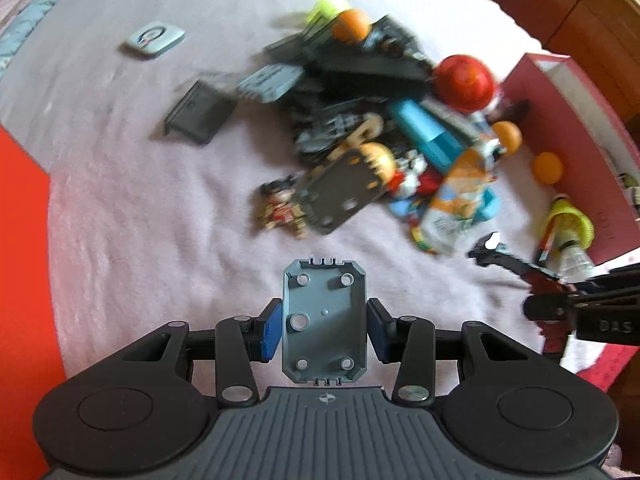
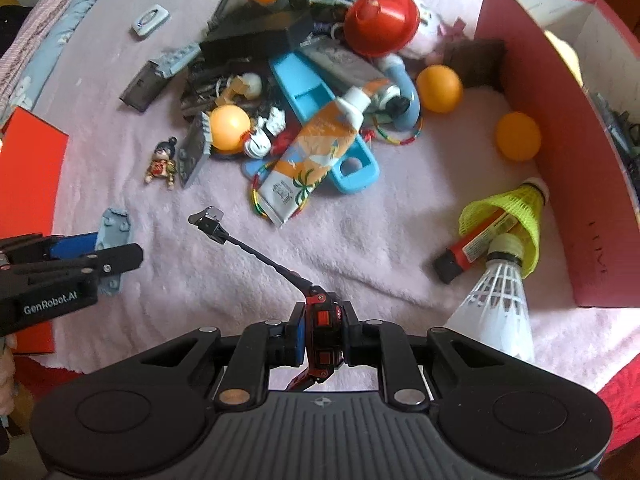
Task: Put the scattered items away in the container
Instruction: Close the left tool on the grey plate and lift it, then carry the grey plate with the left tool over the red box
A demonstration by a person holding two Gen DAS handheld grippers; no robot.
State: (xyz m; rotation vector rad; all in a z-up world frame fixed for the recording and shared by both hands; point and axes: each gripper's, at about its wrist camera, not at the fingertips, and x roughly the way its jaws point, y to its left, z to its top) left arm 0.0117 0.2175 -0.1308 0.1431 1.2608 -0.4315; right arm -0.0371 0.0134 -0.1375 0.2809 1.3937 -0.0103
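My left gripper [image 1: 324, 326] is shut on a grey plastic plate [image 1: 324, 320] with round holes, held above the pink blanket; it also shows in the right wrist view [image 2: 114, 230]. My right gripper [image 2: 322, 338] is shut on a black and red folding tool [image 2: 324, 320] whose thin arm [image 2: 256, 254] points forward-left. The red container [image 2: 560, 184] stands at the right, in the left wrist view [image 1: 576, 132] too. A pile of scattered items [image 2: 304, 92] lies ahead of both grippers.
The pile holds orange balls [image 2: 439, 88], a red cap [image 2: 380, 20], a blue tray [image 2: 316, 108], a printed tube [image 2: 316, 156] and black boxes [image 2: 256, 36]. A small doll [image 2: 162, 162], shuttlecocks [image 2: 502, 292] and an orange box [image 2: 28, 184] lie around.
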